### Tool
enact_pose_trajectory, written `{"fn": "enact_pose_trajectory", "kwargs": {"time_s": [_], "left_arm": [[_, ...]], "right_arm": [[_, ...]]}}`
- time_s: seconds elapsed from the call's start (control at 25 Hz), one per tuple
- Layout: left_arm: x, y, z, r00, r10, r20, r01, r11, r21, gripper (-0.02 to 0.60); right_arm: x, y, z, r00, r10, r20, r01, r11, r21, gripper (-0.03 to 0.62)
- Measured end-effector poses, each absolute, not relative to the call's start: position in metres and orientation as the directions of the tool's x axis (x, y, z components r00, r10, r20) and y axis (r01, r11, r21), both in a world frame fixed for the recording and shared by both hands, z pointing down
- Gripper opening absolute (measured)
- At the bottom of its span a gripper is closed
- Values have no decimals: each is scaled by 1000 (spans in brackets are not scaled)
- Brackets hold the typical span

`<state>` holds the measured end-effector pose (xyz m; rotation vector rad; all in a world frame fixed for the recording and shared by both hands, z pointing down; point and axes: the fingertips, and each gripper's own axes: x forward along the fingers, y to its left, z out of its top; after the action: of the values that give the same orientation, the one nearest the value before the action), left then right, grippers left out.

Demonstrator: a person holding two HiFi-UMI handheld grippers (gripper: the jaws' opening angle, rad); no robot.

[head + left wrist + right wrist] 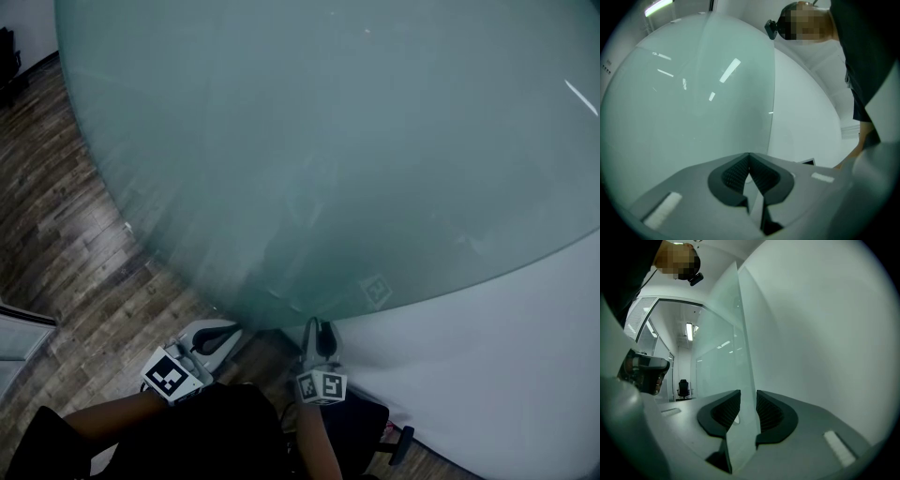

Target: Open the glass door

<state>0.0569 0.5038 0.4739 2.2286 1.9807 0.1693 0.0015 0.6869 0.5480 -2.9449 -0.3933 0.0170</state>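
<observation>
The frosted glass door (pixel 328 141) fills the upper head view, and its free edge comes down to my right gripper (pixel 317 330). In the right gripper view the pane's edge (pixel 743 357) runs between the two dark pads. My right gripper (pixel 748 401) is shut on that edge, one pad on each face. My left gripper (pixel 214 337) is lower left of it, close in front of the pane. In the left gripper view it (pixel 749 157) is shut, its tips meet with nothing between them, and it faces the frosted pane (pixel 693 93).
A white wall (pixel 506 356) stands right of the door's edge. Wood floor (pixel 66 234) lies to the left, with a pale frame (pixel 19 337) at the far left. Down the corridor past the pane stands an office chair (pixel 683 387). My body is close behind both grippers.
</observation>
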Motion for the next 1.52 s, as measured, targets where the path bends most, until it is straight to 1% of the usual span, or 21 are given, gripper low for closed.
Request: {"fn": "enact_pose_trajectory", "kwargs": {"time_s": [0.28,0.44,0.64,0.92,1.12,1.16,1.24,1.32,1.44,1.52], "left_arm": [[59,509,483,136,991,4,971,-134,198,0],[48,515,477,118,992,-38,970,-107,217,0],[44,524,475,120,993,-2,966,-116,231,0],[36,536,461,143,989,-25,966,-134,223,0],[37,541,469,178,984,-5,957,-172,233,0],[37,543,468,184,983,0,955,-179,235,0],[33,549,464,188,982,4,955,-184,233,0],[24,553,463,176,984,0,956,-171,237,0],[17,559,459,174,985,8,955,-170,243,0],[12,563,453,165,986,-9,960,-158,230,0]], "right_arm": [[6,688,550,969,247,29,248,-954,-169,108],[3,687,548,970,243,31,245,-961,-131,107],[6,686,545,974,221,48,225,-966,-127,107],[7,684,545,975,189,115,200,-975,-93,106],[-2,681,535,970,185,160,198,-978,-67,104],[-6,681,533,966,189,174,202,-977,-64,95],[-16,679,527,961,193,198,206,-978,-46,0],[-25,672,517,966,179,189,191,-981,-45,2],[-32,666,492,979,156,130,165,-984,-64,0],[-34,663,472,985,148,94,154,-986,-62,0]]}}
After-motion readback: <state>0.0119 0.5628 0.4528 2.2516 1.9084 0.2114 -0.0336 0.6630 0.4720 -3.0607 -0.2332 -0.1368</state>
